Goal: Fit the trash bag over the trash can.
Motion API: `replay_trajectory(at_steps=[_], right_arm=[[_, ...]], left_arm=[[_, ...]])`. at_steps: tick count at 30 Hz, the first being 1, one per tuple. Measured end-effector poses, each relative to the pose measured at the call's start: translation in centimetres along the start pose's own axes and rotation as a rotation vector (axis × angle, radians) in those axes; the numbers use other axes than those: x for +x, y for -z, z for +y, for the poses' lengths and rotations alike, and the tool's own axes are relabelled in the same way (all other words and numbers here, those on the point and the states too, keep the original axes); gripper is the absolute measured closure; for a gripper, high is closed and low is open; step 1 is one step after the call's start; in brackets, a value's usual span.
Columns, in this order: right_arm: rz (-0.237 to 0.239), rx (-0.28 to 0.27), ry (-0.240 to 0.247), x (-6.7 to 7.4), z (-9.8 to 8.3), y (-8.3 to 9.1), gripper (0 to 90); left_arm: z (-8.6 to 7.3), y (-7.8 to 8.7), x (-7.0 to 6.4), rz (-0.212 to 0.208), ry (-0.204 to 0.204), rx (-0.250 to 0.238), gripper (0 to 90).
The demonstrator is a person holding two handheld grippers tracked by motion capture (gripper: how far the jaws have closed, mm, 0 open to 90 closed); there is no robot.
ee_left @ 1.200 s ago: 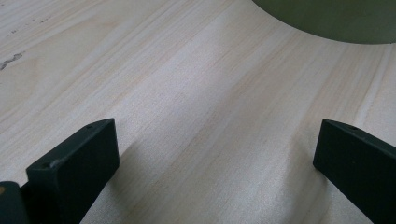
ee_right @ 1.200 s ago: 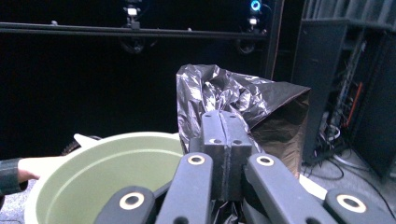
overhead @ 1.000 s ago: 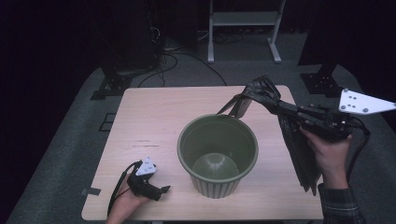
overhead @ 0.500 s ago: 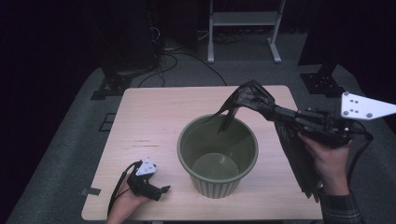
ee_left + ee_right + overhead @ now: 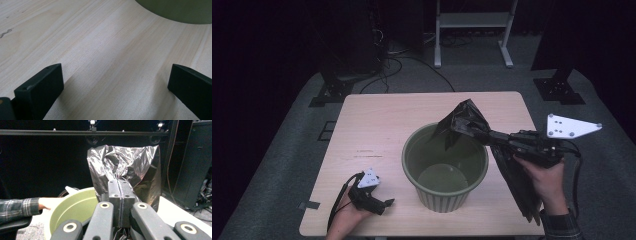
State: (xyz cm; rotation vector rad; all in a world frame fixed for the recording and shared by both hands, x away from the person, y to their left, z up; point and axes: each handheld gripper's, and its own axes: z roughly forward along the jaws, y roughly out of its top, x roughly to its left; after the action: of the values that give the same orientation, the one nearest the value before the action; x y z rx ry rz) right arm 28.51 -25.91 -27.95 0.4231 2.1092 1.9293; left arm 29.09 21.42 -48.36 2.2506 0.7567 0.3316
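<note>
We see the pale wooden table (image 5: 382, 130) first, and on it, towards our right of centre, the green ribbed bin (image 5: 445, 170) standing upright with its mouth open. A black plastic bag (image 5: 464, 120) comes next: its bunched upper part hangs over the bin's far right rim, while the rest of it trails down along the table's right edge beside the bin. Our right gripper (image 5: 484, 134) holds that bag; in the right gripper view its jaws are pressed together with the crinkled film (image 5: 125, 162) pinched between them, the bin's rim (image 5: 75, 202) just to one side below. Our left gripper (image 5: 387, 204) rests on the table near the front left edge, well apart from the bin. In the left gripper view its jaws stand wide with only bare wood (image 5: 112, 65) between them, holding nothing.
</note>
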Motion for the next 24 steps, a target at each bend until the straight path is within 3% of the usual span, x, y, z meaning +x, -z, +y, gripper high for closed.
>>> replay_trajectory(at_steps=[14,21,24], right_arm=[[0.103,0.007,-0.001,1.8,-0.2,-2.6,89.8],[0.096,0.006,0.048,3.4,1.1,-2.0,89.8],[0.092,0.008,0.039,3.5,0.8,-1.7,89.8]], left_arm=[[0.0,0.0,0.0,0.0,-0.001,0.001,0.0],[0.0,0.0,0.0,0.0,-0.001,-0.001,0.0],[0.0,0.0,0.0,0.0,-0.001,-0.001,0.0]])
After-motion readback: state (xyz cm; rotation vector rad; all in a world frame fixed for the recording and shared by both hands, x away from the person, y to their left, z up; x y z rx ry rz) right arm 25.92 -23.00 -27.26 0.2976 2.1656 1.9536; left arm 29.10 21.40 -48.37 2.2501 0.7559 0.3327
